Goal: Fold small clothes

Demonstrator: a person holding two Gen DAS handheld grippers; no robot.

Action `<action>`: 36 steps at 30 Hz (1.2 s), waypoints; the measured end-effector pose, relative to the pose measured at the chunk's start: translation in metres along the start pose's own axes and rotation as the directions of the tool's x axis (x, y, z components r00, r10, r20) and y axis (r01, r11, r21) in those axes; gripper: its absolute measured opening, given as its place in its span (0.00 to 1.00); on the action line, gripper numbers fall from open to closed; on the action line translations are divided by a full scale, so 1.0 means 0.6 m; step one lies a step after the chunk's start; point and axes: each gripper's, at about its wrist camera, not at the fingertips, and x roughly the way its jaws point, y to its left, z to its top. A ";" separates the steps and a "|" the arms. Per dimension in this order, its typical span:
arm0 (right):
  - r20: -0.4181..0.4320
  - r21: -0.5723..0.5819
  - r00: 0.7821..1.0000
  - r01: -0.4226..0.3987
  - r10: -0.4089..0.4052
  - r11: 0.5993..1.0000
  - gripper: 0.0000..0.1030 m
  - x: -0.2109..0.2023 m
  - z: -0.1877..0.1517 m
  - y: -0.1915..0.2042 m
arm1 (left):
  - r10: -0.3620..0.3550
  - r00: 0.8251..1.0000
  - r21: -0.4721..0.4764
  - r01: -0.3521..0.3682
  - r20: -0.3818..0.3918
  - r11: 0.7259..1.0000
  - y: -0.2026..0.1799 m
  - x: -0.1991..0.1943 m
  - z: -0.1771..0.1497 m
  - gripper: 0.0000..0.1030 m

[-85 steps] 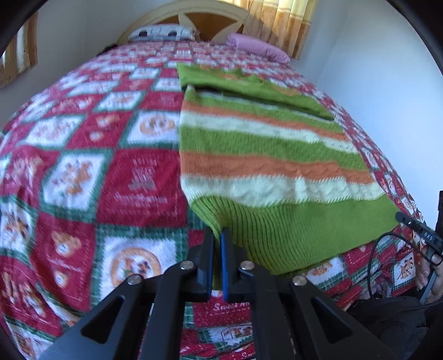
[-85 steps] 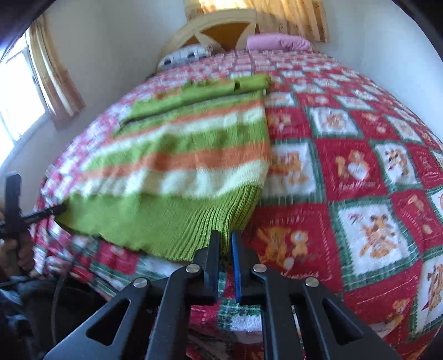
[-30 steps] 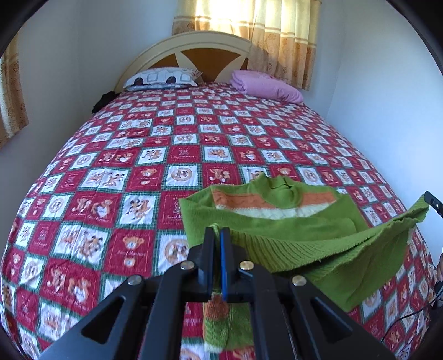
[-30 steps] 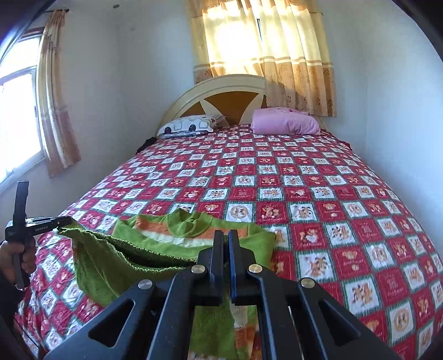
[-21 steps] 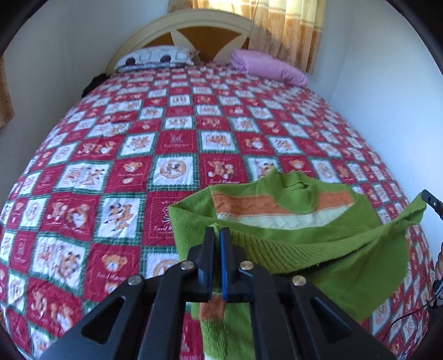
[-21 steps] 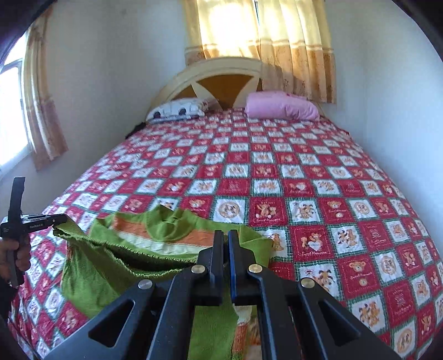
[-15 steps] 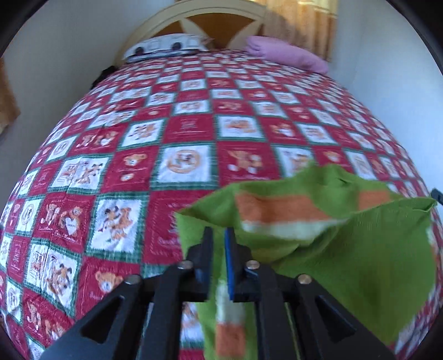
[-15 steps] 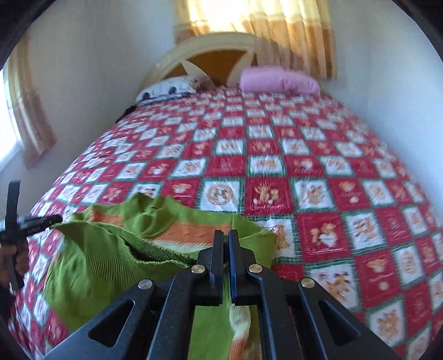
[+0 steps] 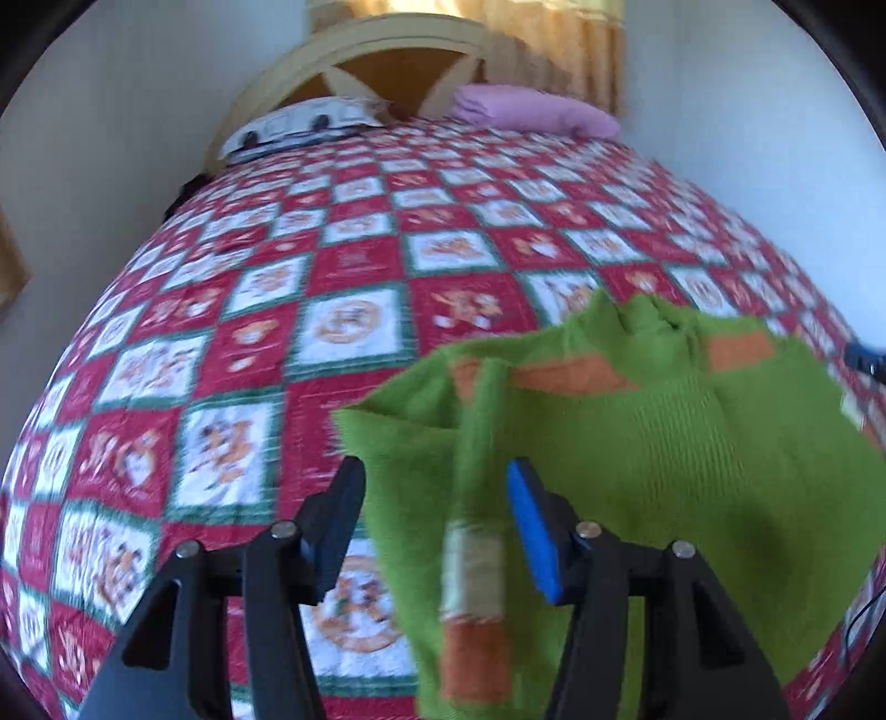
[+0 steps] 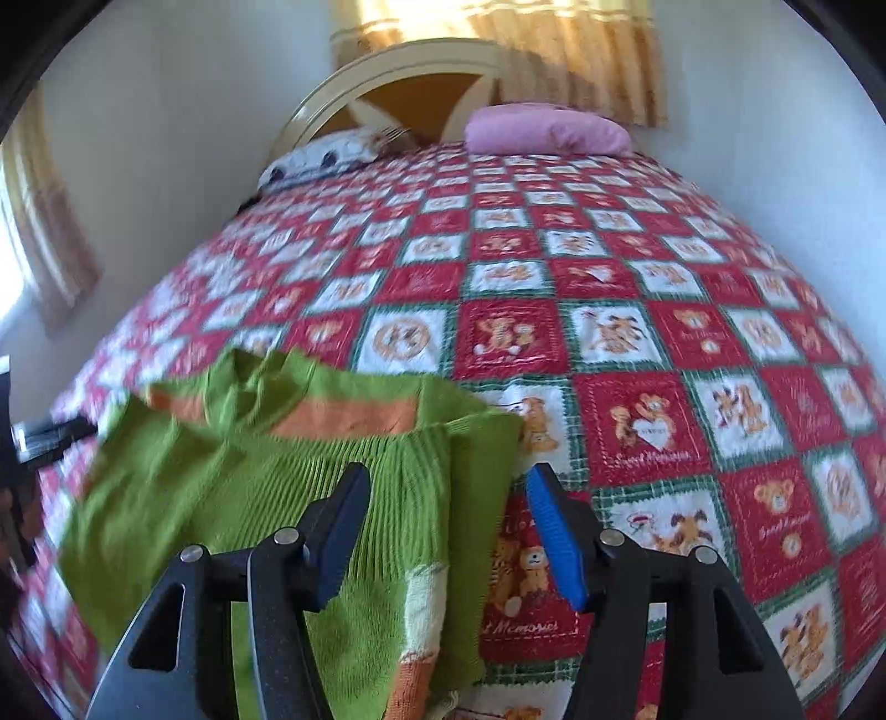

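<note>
A green knit sweater [image 9: 653,437] with orange and cream stripes lies folded over on the red patchwork bedspread [image 9: 343,277]. My left gripper [image 9: 434,482] hovers over its left edge with jaws opening; sweater fabric lies below the gap and the pads do not press it. In the right wrist view the same sweater [image 10: 232,476] sits at lower left. My right gripper [image 10: 446,487] is over its right edge, jaws also opening, pads off the knit. The other gripper shows at the far left edge [image 10: 39,437].
The bedspread [image 10: 637,343] stretches back to a cream headboard [image 10: 410,72]. A patterned pillow [image 9: 304,124] and a pink pillow [image 9: 531,111] lie at the head. Walls close in on both sides, curtains [image 10: 554,50] behind.
Both grippers carried the sweater's hem forward over its body and sank toward the bed. Both jaws then went from shut on the hem to open, letting the fabric drop.
</note>
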 end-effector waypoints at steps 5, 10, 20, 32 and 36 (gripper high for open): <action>-0.060 -0.193 0.997 0.041 -0.053 0.980 0.58 0.036 -0.003 0.051 | 0.021 0.999 0.040 -0.020 -0.025 0.999 -0.028 0.039 0.009 0.55; -0.099 -0.301 0.977 0.154 -0.191 0.941 0.03 0.080 -0.017 0.067 | 0.013 0.999 0.017 -0.012 -0.048 1.000 -0.027 0.047 0.006 0.06; 0.019 -0.136 0.990 0.141 -0.140 0.981 0.02 0.038 0.056 0.041 | 0.014 1.000 -0.110 -0.011 0.028 0.994 0.028 0.027 0.041 0.05; -0.013 -0.105 0.963 0.266 -0.269 0.958 0.48 0.077 0.056 0.037 | 0.133 0.990 -0.233 -0.119 0.044 0.965 0.052 0.022 0.009 0.74; -0.049 -0.190 0.997 0.053 -0.063 0.980 0.48 0.056 0.069 0.114 | 0.124 0.988 -0.276 -0.094 0.093 0.956 0.052 -0.026 -0.026 0.78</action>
